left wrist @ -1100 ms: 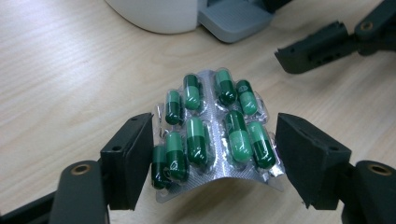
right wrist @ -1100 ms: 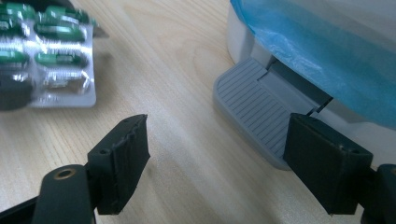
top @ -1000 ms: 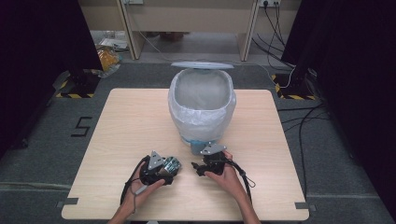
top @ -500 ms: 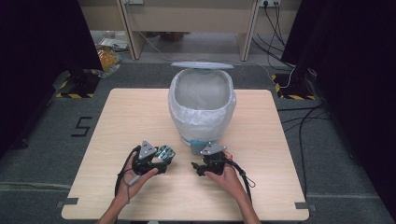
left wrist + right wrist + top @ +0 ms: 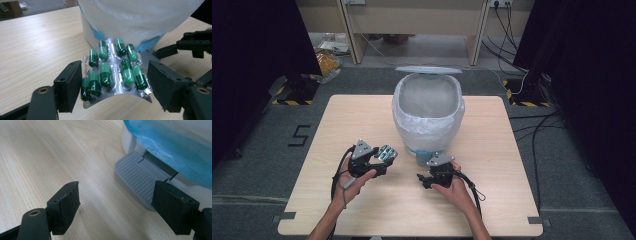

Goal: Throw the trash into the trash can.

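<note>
While the left tool clamps a blister pack, the bin stands just beyond.

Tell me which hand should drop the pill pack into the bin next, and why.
Left, probably. The left tool is shut on the blister pack, near the open bin. The right tool is open, holding nothing, by the bin's pedal.

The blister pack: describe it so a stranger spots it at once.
Find the white-lined pedal bin on the wooden table. Just in front of it, the left tool grips a bowed silver blister pack, the one thing carrying green capsules.
</note>
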`<state>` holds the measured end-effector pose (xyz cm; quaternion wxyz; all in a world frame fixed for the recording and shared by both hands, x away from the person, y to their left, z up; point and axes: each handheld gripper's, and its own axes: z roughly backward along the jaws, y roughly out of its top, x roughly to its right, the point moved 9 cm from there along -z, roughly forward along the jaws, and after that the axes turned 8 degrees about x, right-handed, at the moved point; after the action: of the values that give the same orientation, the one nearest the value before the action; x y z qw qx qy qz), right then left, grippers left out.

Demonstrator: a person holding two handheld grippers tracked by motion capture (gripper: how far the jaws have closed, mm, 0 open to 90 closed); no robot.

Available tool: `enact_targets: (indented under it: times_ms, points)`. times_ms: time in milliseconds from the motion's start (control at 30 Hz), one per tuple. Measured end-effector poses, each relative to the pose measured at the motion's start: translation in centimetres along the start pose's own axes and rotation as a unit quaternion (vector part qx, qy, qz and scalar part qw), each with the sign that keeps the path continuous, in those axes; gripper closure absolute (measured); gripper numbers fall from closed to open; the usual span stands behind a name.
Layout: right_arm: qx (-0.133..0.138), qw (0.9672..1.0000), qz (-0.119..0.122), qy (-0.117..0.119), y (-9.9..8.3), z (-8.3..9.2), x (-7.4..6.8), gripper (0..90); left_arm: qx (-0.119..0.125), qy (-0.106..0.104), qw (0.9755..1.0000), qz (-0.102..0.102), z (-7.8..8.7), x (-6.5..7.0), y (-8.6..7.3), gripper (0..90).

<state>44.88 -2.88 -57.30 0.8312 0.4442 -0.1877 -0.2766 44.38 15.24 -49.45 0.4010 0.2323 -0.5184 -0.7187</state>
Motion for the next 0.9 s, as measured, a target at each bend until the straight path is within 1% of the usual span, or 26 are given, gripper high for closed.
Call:
enact_targets:
  times_ms: [33,100,167,300,433,600,667,800,900]
  points:
    - [0.001,1.0,0.003,0.001,0.0,0.0,0.0,22.3,0.003,-0.001,1.0,0.0,0.1,0.0,0.3,28.9]
    - [0.001,1.0,0.003,0.001,0.0,0.0,0.0,22.3,0.013,0.0,0.9999,0.0,0.4,-0.3,1.1,28.9]
    - [0.0,1.0,0.001,-0.001,0.0,0.0,0.0,22.3,0.019,-0.005,0.9998,0.003,0.6,-0.2,1.8,28.9]
    - [-0.001,1.0,0.004,-0.001,0.0,0.0,0.0,22.3,0.034,-0.01,0.9994,-0.001,1.1,0.2,3.3,28.9]
    - [-0.001,1.0,0.002,-0.002,0.0,0.0,0.0,22.3,0.044,-0.016,0.9989,-0.01,1.9,0.4,4.8,28.9]
    - [-0.001,1.0,0.0,-0.001,0.0,0.0,0.0,22.3,0.05,-0.013,0.9986,-0.016,2.6,0.2,6.1,28.8]
    - [-0.001,1.0,0.002,-0.002,0.0,0.0,0.0,22.3,0.05,-0.016,0.9985,-0.013,2.8,0.1,6.4,28.8]
    - [0.0,1.0,0.001,-0.001,0.0,0.0,0.0,22.3,0.051,-0.017,0.9985,-0.009,3.0,-0.4,7.1,28.8]
    - [-0.001,1.0,0.001,-0.001,0.0,0.0,0.0,22.3,0.055,-0.015,0.9983,-0.012,3.2,-0.6,7.7,28.8]
